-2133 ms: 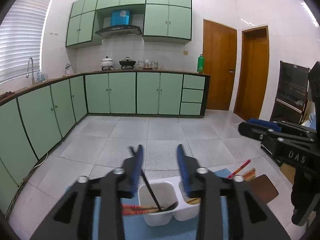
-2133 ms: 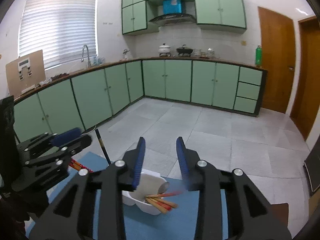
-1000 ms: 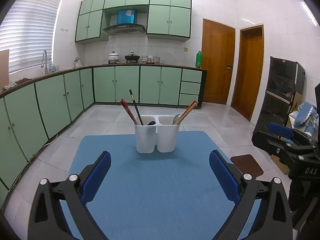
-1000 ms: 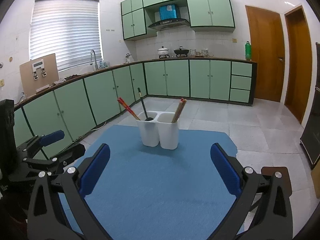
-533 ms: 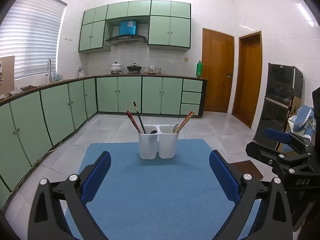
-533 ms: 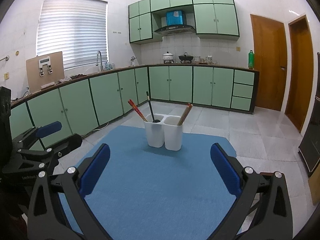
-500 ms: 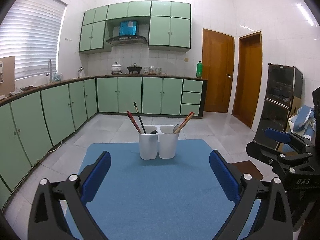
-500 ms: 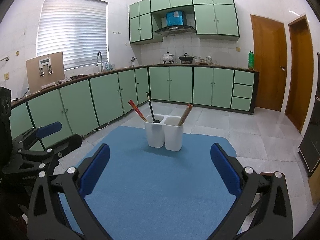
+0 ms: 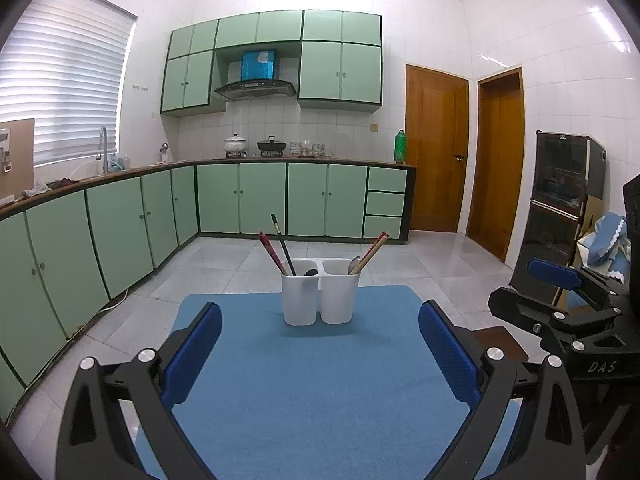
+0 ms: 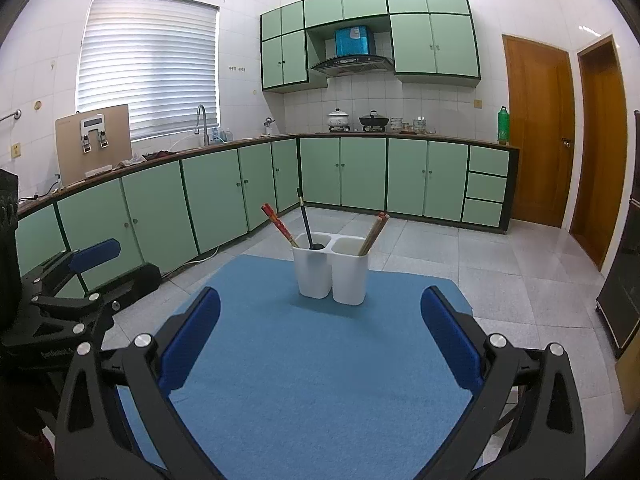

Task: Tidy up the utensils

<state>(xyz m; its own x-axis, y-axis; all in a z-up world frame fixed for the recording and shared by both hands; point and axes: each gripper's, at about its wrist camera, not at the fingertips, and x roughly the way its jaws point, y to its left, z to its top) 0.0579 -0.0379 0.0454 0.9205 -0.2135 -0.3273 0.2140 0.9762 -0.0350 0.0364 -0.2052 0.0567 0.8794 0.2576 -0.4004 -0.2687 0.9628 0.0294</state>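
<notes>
Utensils (image 9: 282,246) stand tilted in the white holder (image 9: 320,298) straight ahead of both your wide-open, empty grippers (image 9: 320,354) (image 10: 320,338), neither clearly nearer.

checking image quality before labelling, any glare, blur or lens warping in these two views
Left wrist view: sharp, strong fisheye bowing of the cabinets, dark vignette corners, ceiling-light glare on the right wall tiles. Right wrist view: same barrel bend, bright blinds near blown out; utensil holder and blue mat crisp, soft shadow at its base.
</notes>
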